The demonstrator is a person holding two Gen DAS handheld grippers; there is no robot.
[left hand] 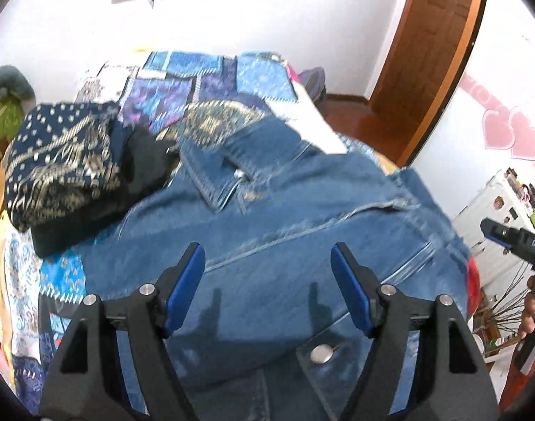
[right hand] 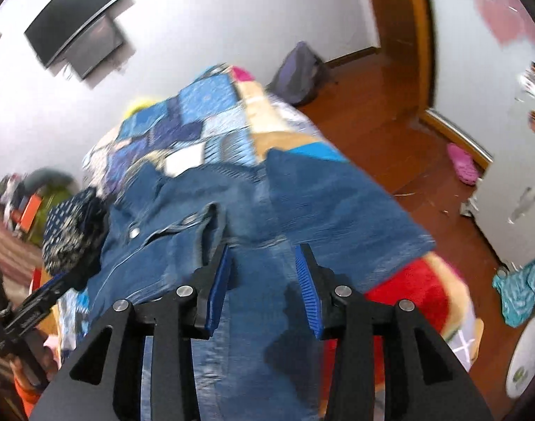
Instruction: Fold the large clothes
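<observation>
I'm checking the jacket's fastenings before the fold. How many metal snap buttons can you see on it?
2: one on the denim jacket flap between the left fingers, one by its collar. Folds may hide others.

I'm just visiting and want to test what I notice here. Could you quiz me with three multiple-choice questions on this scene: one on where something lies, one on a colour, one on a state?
1. Where does the dark patterned cloth lie in the left view?
A. left of the jacket
B. on the floor
C. on the door

2. What colour is the jacket?
A. green
B. blue
C. white

3. How does the left tool stand?
A. shut on the jacket
B. open, empty
C. shut on a shoe

Answers:
1. A, the cloth sits on the quilt beside the jacket's left edge.
2. B, it is blue denim.
3. B, its pads stand apart with nothing between them.
</observation>
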